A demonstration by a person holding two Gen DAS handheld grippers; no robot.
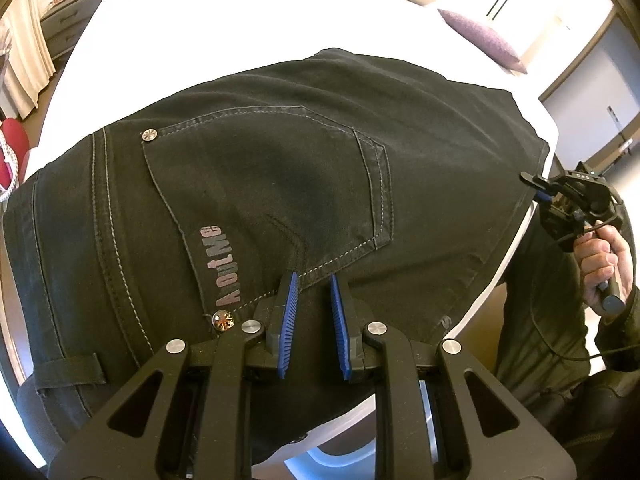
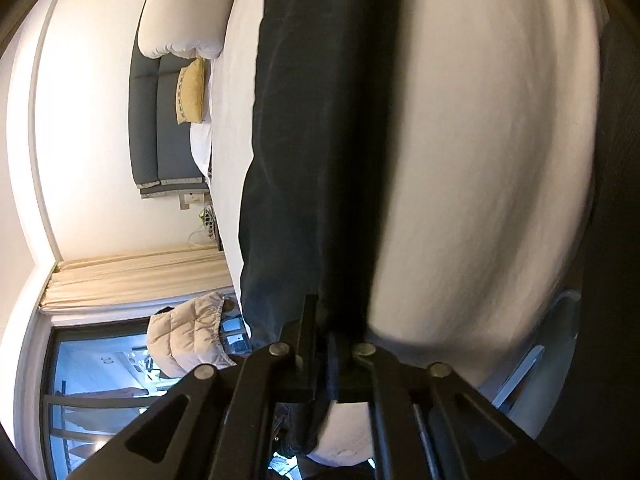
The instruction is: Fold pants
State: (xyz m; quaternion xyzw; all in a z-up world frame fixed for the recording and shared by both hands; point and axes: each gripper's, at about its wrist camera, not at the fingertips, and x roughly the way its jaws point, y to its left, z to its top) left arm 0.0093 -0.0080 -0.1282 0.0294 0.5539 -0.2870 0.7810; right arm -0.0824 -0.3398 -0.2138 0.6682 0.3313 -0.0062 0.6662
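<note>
Pants (image 1: 280, 184) lie on the bed (image 1: 240, 20); left tongs (image 1: 314, 304) gape above.

White bed sheet (image 1: 248, 12) fills most of both views, brightly lit. Purple cushion (image 1: 482, 38) lies on it near the far edge. Grey drawer unit (image 1: 66, 26) and cream curtain (image 1: 28, 68) stand at the left of the left wrist view, red object (image 1: 12, 148) below them. Grey door (image 1: 592, 92) with handle on the right.

Right wrist view is rotated: white wall (image 2: 92, 120), grey padded headboard (image 2: 160, 128), yellow pillow (image 2: 191, 96), white duvet (image 2: 188, 8) bunched up. Cream curtain beside a dark-framed window (image 2: 100, 376), bluish daylight. Beige puffer jacket (image 2: 188, 334) near the window.
</note>
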